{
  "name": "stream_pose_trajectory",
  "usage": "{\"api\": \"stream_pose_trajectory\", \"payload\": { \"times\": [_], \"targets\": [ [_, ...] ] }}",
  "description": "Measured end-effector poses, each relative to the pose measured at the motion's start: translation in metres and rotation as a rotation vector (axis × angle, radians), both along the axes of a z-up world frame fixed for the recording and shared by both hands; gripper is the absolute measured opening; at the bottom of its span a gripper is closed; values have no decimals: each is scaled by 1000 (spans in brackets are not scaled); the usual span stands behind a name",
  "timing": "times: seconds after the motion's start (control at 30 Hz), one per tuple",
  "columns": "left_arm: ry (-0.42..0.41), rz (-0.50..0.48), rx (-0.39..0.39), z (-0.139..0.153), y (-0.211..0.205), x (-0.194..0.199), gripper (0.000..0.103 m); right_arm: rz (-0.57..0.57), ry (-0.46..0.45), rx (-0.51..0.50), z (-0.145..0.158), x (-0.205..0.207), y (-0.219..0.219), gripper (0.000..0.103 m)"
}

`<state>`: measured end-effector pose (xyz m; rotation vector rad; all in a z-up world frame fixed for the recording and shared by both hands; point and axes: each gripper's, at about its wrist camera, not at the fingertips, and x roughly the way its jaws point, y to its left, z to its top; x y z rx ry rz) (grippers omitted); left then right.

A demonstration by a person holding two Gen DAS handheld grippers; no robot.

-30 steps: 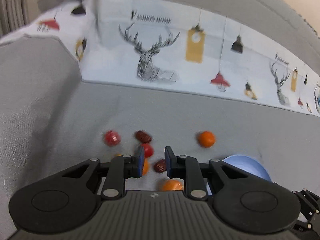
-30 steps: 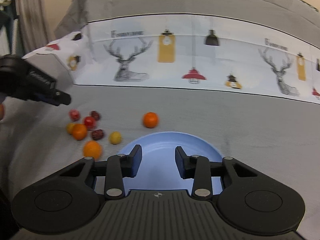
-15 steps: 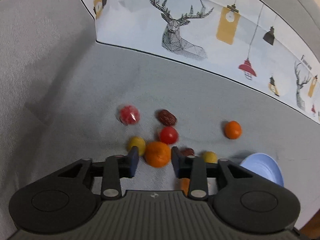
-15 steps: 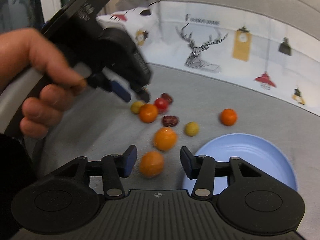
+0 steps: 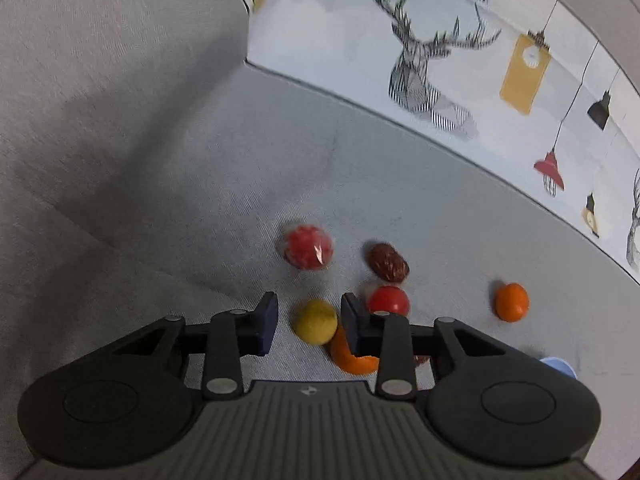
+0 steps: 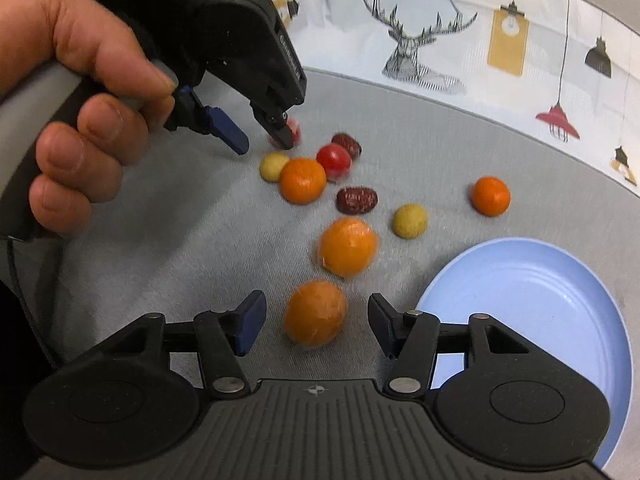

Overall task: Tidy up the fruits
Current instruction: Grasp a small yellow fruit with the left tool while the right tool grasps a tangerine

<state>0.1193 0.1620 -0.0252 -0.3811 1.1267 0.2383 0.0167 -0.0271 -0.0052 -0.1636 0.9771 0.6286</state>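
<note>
The left gripper (image 5: pixel 308 322) is spread open just above the grey cloth-covered bench (image 5: pixel 200 168), with a small round yellow fruit (image 5: pixel 315 321) lying between its blue-padded fingertips (image 5: pixel 267 322), nearer the right one and not clearly touched by either. Partly hidden behind the right finger sit a glossy red cherry tomato (image 5: pixel 389 300) and a round orange fruit (image 5: pixel 352 356). Beyond them lie a plastic-wrapped red candy-like ball (image 5: pixel 308 247) and a wrinkled dark red date (image 5: pixel 387 262); a small orange citrus fruit (image 5: pixel 511 302) sits apart, toward the right edge of the bench.

The right gripper (image 6: pixel 316 322) is also released, its jaws wide with a large matte orange fruit (image 6: pixel 316 312) lying between them, clear of both pads. Just past it rests a wrapped orange fruit (image 6: pixel 348 246), then a second dark red date (image 6: pixel 357 200) and a second pale yellow fruit (image 6: pixel 409 221). The round light blue plastic plate (image 6: pixel 560 320) sits near the right edge of the bench, close beside the right finger, holding no fruit. A white printed backdrop with deer heads and hanging lamps (image 6: pixel 420 32) rises along the far edge. The person's left hand (image 6: pixel 80 100) grips the other tool's handle
</note>
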Motion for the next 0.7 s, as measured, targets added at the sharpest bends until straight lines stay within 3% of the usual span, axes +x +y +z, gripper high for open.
{"api": "stream_pose_trajectory", "payload": {
  "times": [0.13,0.2,0.27,0.33,0.5,0.7],
  "targets": [
    [18,-21,14,-5,-5,4,38,11,23,-17,-5,1,2,58],
    [39,-36,34,-9,-7,4,38,16,23,-27,-7,0,3,52],
    [41,-37,30,-11,-7,4,37,18,26,-29,-6,-2,1,38],
    [35,-47,25,-10,-7,4,28,16,25,-25,-5,-3,-1,37],
    [19,-72,66,-5,-15,0,27,1,18,-9,1,-6,-7,37],
    [-62,-87,139,14,-25,-13,27,-31,-30,27,17,-11,-17,36]
  ]
}}
